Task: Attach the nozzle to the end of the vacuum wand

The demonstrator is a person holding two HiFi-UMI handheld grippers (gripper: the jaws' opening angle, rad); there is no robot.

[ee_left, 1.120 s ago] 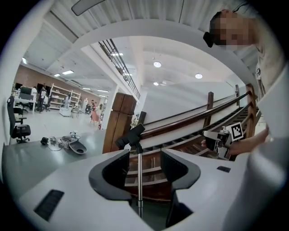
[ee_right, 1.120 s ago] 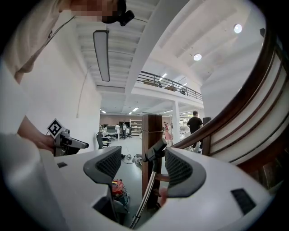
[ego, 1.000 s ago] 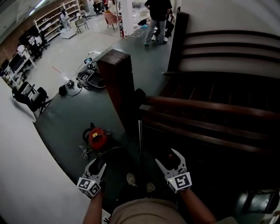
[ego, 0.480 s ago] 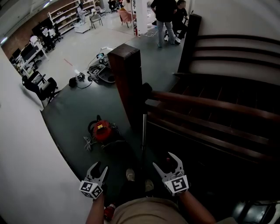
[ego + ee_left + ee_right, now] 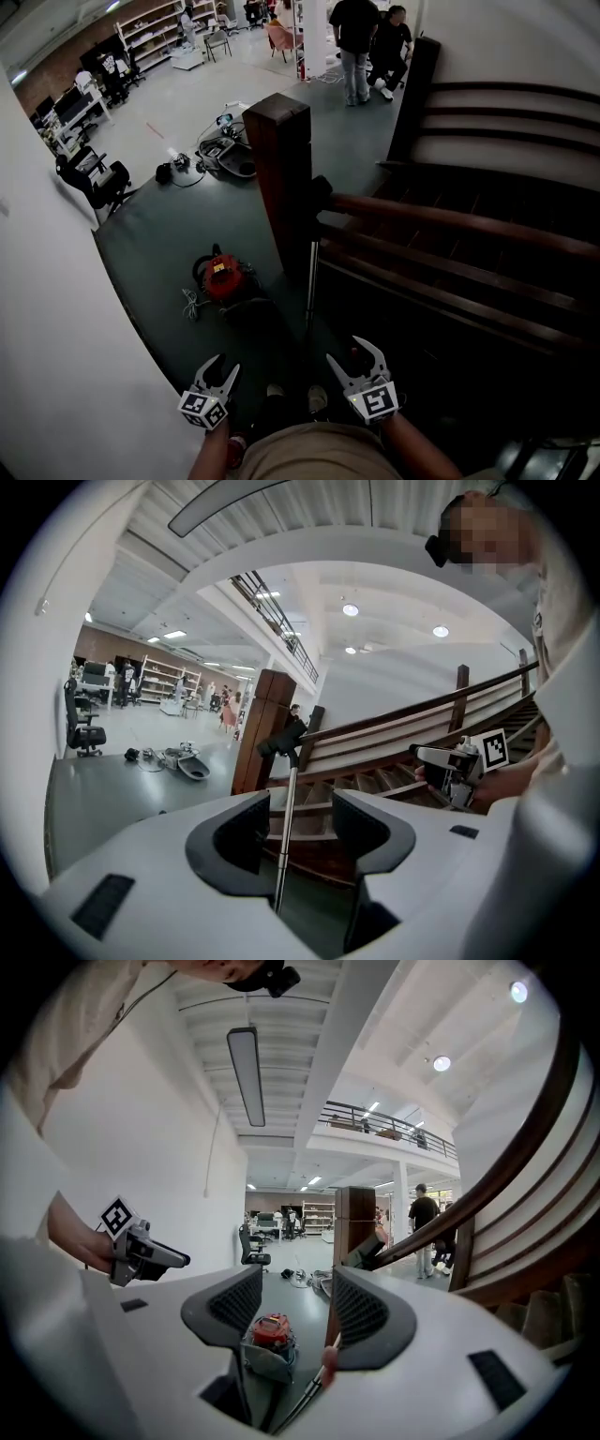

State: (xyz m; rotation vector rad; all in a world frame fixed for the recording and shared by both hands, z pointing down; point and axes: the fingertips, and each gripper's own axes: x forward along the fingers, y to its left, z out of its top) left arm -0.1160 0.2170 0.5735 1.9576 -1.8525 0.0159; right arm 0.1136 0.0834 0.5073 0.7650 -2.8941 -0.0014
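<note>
The left tongs (image 5: 223,367) and the right tongs (image 5: 352,352) are held low and level, side by side, in front of the person's body. The jaws of the left tongs are set wide apart and nothing is gripped. The jaws of the right tongs are closing, with a gap still left between them; no pad is pressed on any object. The vacuum wand (image 5: 309,281), a bare metal tube, is located ahead of both tongs, in line with the gap between them and well apart from the fingertips. It stands nearly upright, leaned against the dark wooden newel post (image 5: 281,178) where the handrail (image 5: 450,223) meets it. A black fitting (image 5: 280,742) is carried on the wand's upper end; whether this is the nozzle cannot be determined. The red vacuum canister (image 5: 223,278) rests on the grey floor (image 5: 159,244) ahead of the left tongs and to the left of the wand; its body is closed and its contents are not visible. A grey open shell (image 5: 195,772) lies on the floor farther off beyond the left tongs, among cables; what is held in it cannot be made out. Storage shelves (image 5: 159,23) are seen at the far wall, loaded with items too small to identify.
</note>
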